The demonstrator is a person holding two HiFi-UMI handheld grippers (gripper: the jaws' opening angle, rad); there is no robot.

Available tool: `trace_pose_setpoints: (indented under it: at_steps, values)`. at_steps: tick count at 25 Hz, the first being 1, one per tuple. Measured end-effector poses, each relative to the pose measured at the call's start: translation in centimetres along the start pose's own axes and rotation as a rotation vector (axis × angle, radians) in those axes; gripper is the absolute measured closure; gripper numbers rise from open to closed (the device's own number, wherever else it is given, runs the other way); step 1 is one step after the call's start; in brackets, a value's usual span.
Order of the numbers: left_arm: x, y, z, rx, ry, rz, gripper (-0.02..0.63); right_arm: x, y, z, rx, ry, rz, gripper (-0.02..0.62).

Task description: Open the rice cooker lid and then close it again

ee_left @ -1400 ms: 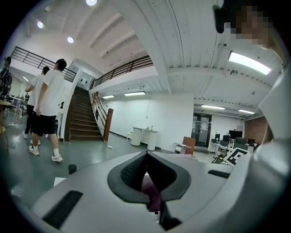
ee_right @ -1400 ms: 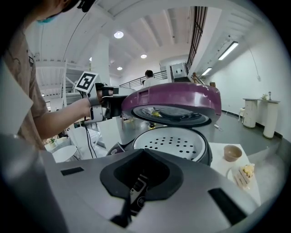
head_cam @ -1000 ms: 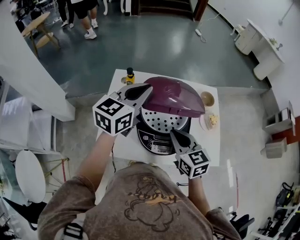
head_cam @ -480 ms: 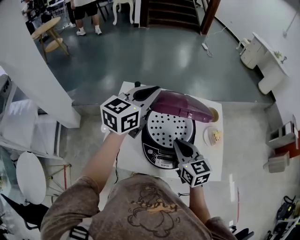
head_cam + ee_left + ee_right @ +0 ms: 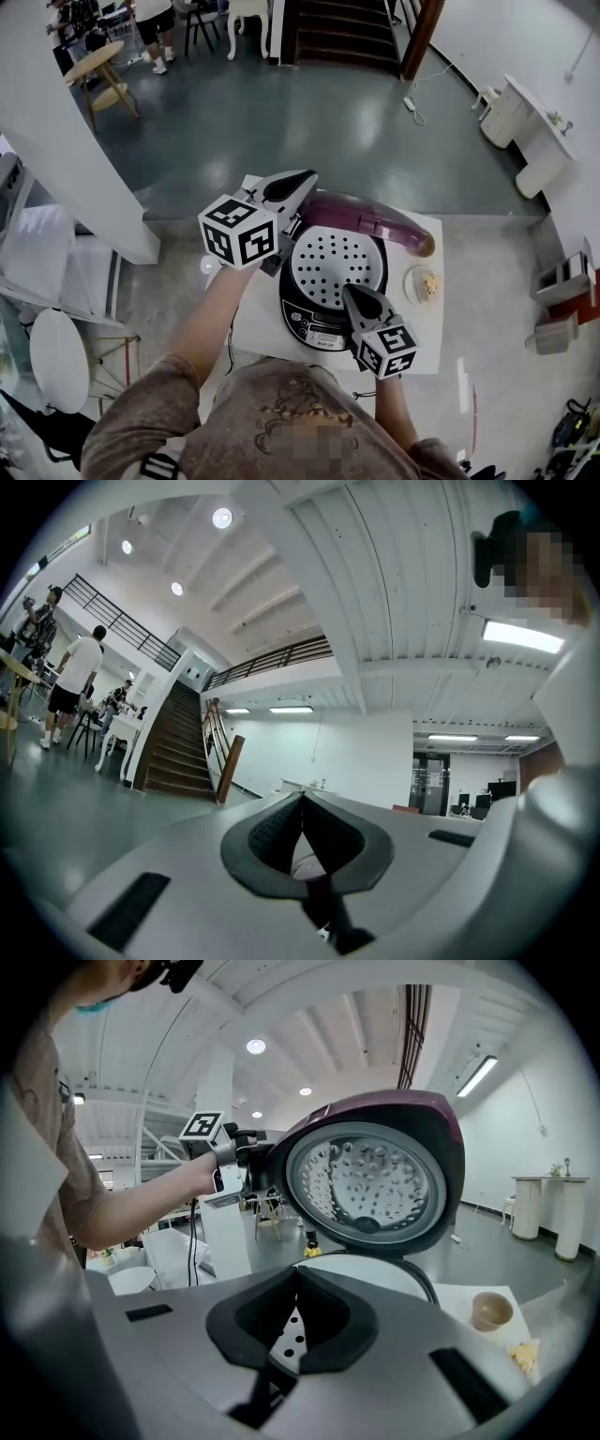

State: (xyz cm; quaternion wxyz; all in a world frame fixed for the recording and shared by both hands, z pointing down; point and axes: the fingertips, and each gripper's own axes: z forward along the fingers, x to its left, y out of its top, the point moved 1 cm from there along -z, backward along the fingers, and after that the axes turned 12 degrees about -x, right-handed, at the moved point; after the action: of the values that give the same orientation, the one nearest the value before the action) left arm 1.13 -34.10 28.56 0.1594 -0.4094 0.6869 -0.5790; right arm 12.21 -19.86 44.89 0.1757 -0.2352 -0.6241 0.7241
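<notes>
The black rice cooker point(image 5: 314, 323) stands on a white table point(image 5: 417, 333), with its perforated inner plate point(image 5: 337, 267) showing. Its purple lid point(image 5: 375, 220) stands open and upright; the right gripper view shows the lid's point(image 5: 375, 1176) silvery underside. My left gripper point(image 5: 305, 178) is shut with nothing between its jaws, and its tip is at the lid's left edge. It also shows in the right gripper view point(image 5: 258, 1164), and its own view point(image 5: 302, 799) looks out level over the room. My right gripper point(image 5: 352, 292) hovers over the cooker's front, shut and empty, its tips point(image 5: 298, 1274) pointing at the pot.
A plate with food point(image 5: 422, 281) lies right of the cooker, and a small brown bowl point(image 5: 492, 1310) sits beside it. A yellow-capped bottle point(image 5: 310, 1246) stands behind the cooker. People point(image 5: 155, 23) stand far off near a staircase point(image 5: 173, 742).
The lid has swung from half open to upright. My left gripper rose and moved back along with its edge. The right gripper has hardly moved.
</notes>
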Motion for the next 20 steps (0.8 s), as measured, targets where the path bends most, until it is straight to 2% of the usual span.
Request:
trace_pose_setpoints:
  at_steps: [20]
  values:
    - [2.6, 3.1, 4.3, -0.080, -0.006, 0.016, 0.586, -0.6, 0.3, 0.4, -0.005, 0.013, 0.021, 0.591]
